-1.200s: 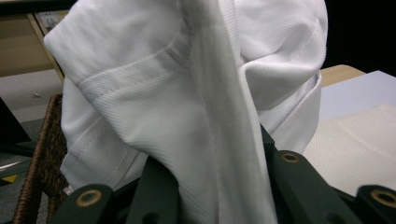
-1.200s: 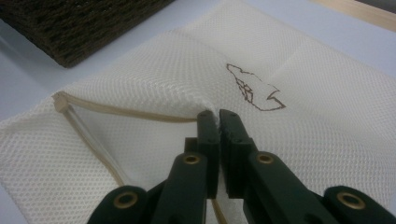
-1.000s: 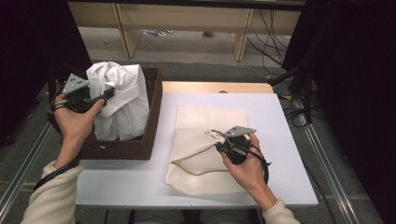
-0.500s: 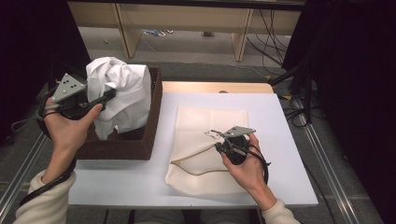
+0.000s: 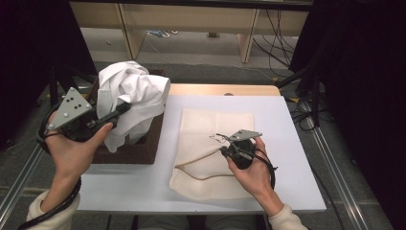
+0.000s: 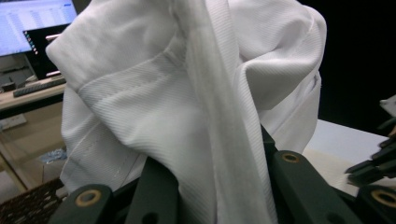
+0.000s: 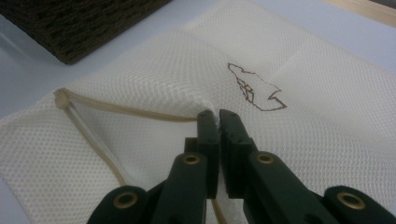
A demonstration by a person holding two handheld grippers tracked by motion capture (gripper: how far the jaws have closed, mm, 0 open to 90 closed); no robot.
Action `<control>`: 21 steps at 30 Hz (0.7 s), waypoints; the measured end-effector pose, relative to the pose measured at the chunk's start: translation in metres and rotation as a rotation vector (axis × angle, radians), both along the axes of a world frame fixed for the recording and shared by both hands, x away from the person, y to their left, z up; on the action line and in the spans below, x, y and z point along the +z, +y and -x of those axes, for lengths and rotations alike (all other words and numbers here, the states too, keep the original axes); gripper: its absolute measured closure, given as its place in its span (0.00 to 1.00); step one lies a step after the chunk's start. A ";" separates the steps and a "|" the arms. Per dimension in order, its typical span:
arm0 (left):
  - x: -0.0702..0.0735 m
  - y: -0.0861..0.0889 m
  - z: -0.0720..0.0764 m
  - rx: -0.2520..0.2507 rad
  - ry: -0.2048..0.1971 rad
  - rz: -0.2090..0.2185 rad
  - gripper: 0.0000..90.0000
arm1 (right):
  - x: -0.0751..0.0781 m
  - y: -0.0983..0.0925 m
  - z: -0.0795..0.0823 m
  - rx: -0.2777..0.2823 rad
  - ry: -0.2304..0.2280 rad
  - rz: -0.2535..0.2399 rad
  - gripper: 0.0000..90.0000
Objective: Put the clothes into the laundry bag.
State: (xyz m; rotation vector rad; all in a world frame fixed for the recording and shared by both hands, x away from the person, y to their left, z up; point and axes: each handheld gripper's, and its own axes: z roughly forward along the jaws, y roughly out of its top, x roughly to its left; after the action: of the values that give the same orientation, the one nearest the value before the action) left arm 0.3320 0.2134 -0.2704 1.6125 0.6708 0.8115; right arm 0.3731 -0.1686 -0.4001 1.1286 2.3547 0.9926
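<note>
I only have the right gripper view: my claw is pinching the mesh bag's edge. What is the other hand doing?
Observer: The left claw holds a white garment lifted above the brown woven basket.
Operator: Is the grip firm?
Observer: In the left gripper view the fabric runs down between the jaws, which are closed on it.
Operator: Where is the bag relative to the basket?
Observer: The mesh bag lies flat on the white table, beside the basket, on its right in the high view.

Bright table, dark surround; near jaws blurred.
</note>
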 end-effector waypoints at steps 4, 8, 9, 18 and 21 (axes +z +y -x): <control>0.003 -0.010 0.014 -0.053 -0.007 0.011 0.79 | 0.001 0.000 0.001 -0.005 0.008 -0.006 0.98; 0.001 -0.021 0.031 -0.102 -0.031 -0.005 0.79 | 0.001 0.000 0.000 -0.002 0.000 -0.005 0.98; -0.002 -0.024 0.035 -0.114 -0.034 0.002 0.79 | 0.001 0.000 0.000 -0.006 0.005 -0.007 0.98; -0.022 -0.055 0.073 -0.267 -0.039 -0.033 0.79 | 0.002 -0.001 0.000 0.009 -0.002 -0.014 0.98; -0.027 -0.063 0.083 -0.320 -0.021 -0.031 0.79 | 0.002 -0.001 0.001 -0.009 0.007 -0.025 0.98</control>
State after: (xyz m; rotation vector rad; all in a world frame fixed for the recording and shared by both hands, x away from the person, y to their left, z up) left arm 0.2494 0.1499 -0.2970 1.6828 0.3727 0.6040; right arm 0.3721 -0.1695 -0.3982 1.1530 2.3469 1.0198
